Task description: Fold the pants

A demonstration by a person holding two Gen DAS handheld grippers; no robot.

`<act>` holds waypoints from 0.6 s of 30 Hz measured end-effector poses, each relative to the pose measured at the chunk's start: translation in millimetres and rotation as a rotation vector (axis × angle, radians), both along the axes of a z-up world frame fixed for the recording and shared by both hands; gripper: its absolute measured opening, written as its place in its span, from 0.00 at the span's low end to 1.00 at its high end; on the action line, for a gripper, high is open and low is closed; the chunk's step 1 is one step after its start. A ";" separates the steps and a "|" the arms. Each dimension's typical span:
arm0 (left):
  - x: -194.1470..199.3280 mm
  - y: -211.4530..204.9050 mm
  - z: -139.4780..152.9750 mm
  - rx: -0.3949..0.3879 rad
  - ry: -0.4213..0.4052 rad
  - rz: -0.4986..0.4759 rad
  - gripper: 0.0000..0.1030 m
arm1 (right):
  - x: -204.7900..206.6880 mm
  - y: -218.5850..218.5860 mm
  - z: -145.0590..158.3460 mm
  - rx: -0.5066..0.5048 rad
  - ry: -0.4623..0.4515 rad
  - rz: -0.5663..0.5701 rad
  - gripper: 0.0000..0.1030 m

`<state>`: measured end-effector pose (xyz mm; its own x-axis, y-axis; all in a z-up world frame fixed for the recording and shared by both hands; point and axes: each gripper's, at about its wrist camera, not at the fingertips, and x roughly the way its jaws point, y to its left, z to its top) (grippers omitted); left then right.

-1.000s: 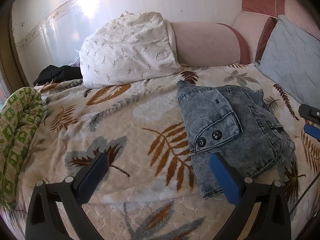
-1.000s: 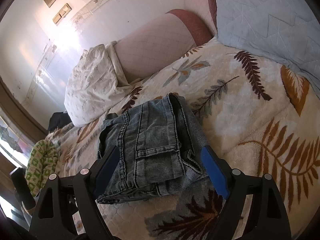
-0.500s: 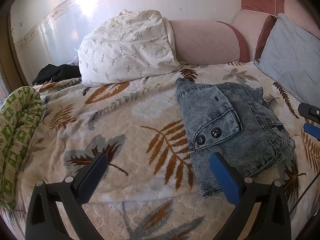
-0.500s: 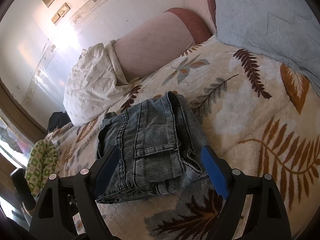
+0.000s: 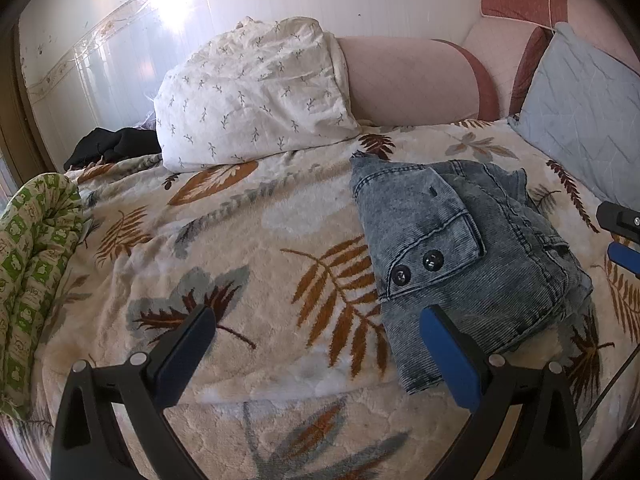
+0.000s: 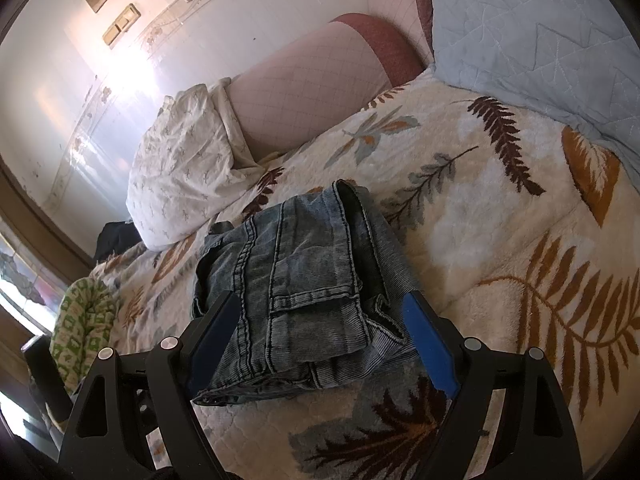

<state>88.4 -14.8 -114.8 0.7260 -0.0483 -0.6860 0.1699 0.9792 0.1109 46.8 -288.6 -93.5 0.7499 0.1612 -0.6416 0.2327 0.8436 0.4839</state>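
Note:
A pair of washed blue denim pants [image 5: 460,248] lies folded into a compact bundle on the leaf-patterned blanket [image 5: 248,240], a flap with two dark buttons on top. My left gripper [image 5: 316,320] is open above the blanket, its right finger just in front of the bundle's near edge and nothing between the pads. In the right wrist view the same pants [image 6: 304,276] lie straight ahead, and my right gripper [image 6: 320,312] is open and hovers over their near edge, apart from the cloth. The right gripper's tip [image 5: 620,236] shows at the left view's right edge.
A white leaf-print pillow [image 5: 256,92] and a pink bolster [image 5: 408,80] lie at the back against the wall. A grey-blue quilted cushion [image 5: 588,112] is at the right. A green patterned quilt [image 5: 32,264] hangs off the left edge, dark clothing [image 5: 112,144] behind it.

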 end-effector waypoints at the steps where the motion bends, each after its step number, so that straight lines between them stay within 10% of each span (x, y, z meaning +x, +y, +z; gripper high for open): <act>1: 0.0 0.3 -0.4 0.001 0.000 0.000 1.00 | 0.1 0.3 -0.2 0.001 0.001 0.001 0.81; 18: 4.4 3.2 -5.6 0.010 0.014 -0.007 1.00 | 3.3 2.7 -3.9 0.008 0.018 0.012 0.81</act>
<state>92.8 -11.6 -120.4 0.7157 -0.0462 -0.6969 0.1782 0.9769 0.1182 50.2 -285.9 -97.4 0.7360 0.1755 -0.6538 0.2312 0.8426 0.4864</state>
